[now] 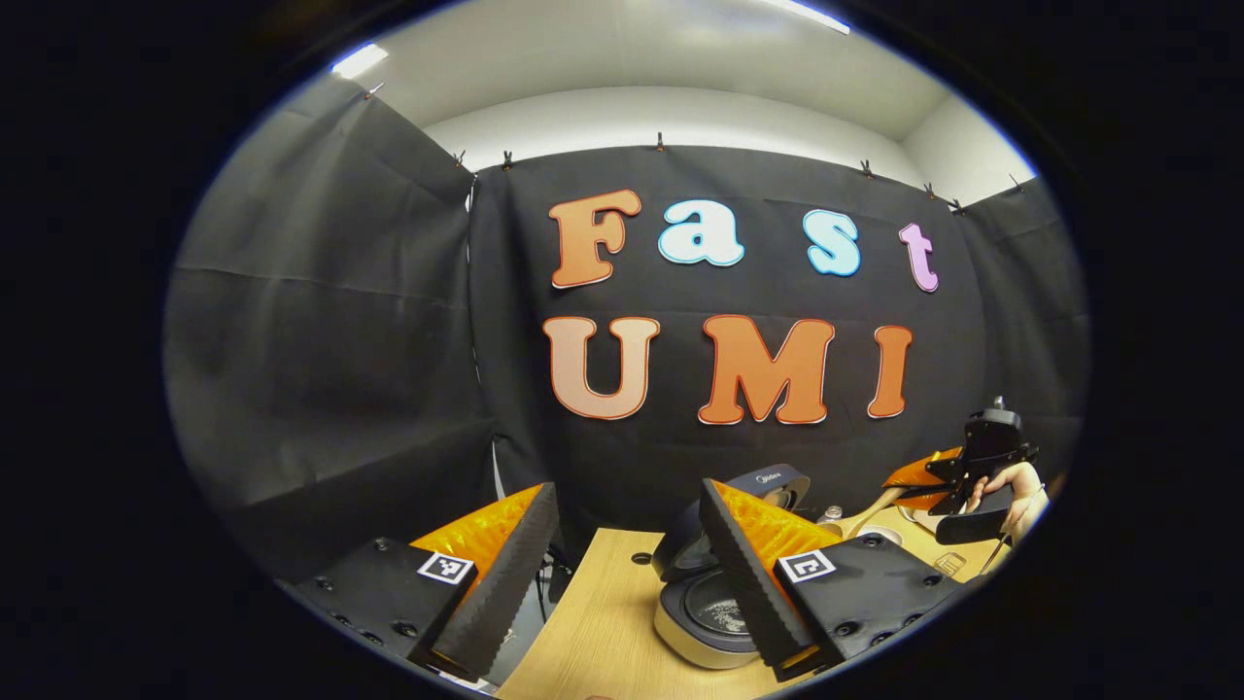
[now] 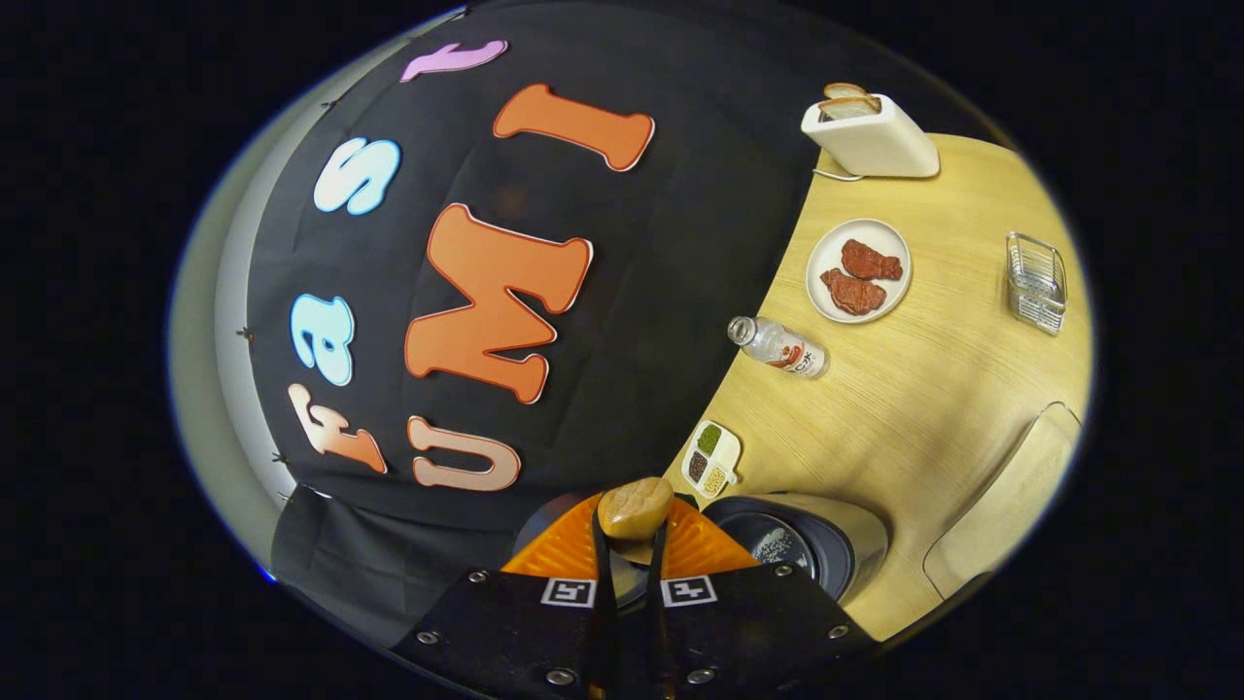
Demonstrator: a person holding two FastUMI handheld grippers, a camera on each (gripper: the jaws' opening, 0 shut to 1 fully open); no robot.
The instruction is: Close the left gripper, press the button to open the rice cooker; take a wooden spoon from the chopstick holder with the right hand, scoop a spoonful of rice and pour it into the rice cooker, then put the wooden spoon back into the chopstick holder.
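1. The rice cooker [image 1: 714, 612] stands open near the desk's [image 1: 603, 622] back edge, lid tipped up toward the booth wall, with a thin scatter of rice in its inner pot. In the right gripper view the open pot [image 2: 787, 544] lies just below and beside the claw.
2. The right claw [image 2: 632, 544] is pressed shut on the wooden spoon [image 2: 635, 507], whose bowl juts out just beyond the fingertips. Whether rice still lies in the bowl cannot be told from this angle.
3. The left claw [image 1: 622, 574] hangs wide open and empty, level with the cooker; the right claw and the hand holding it show at the far right [image 1: 977, 476].
4. The step in hand looks like the pour, or the moment just after it. To do it well, hold the spoon bowl squarely over the pot's opening, roll the wrist slowly, and keep the grip firm so the handle does not twist.
5. The chopstick holder's place cannot be told here, so lift the spoon clear of the cooker's rim before swinging away to find it.
6. Keep the left claw back from the raised lid.
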